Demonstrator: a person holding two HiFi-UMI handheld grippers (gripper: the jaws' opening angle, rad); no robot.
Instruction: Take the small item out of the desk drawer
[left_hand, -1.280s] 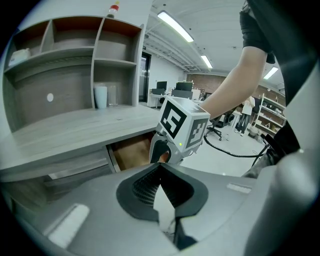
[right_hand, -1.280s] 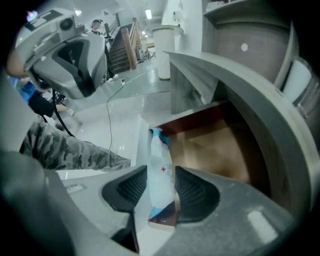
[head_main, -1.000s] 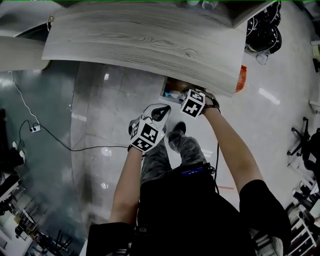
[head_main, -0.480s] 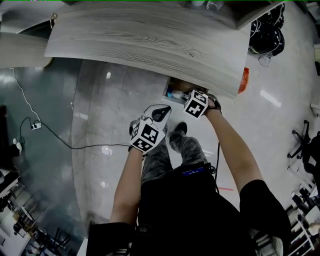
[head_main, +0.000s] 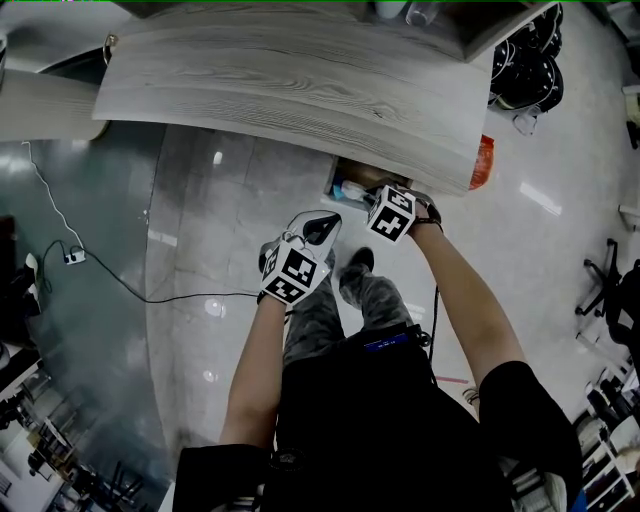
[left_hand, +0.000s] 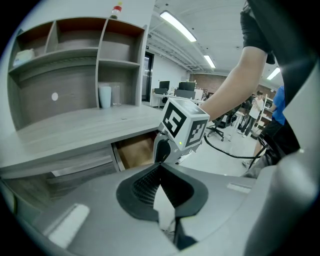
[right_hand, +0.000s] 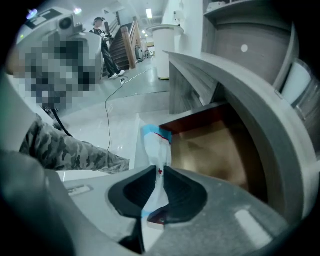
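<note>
The right gripper (right_hand: 160, 172), its jaws closing, had the small white-and-blue packet (right_hand: 156, 145) pinched at its waist over the edge of the open drawer (right_hand: 215, 150), with most of the packet sticking out past the pads. That hold looked thin. The wrapper seemed soft and slick, so a quick pull could let it slide free and drop back into the drawer or onto the floor, and its loose end might catch the drawer's front. The left gripper (left_hand: 159, 167) hung in front of the drawer, jaws together on nothing. Above the drawer ran a pale wood-grain desk (head_main: 290, 80). Below the drawer lay a glossy grey floor (head_main: 200, 250) with a black cable (head_main: 120, 285), in an open office.
</note>
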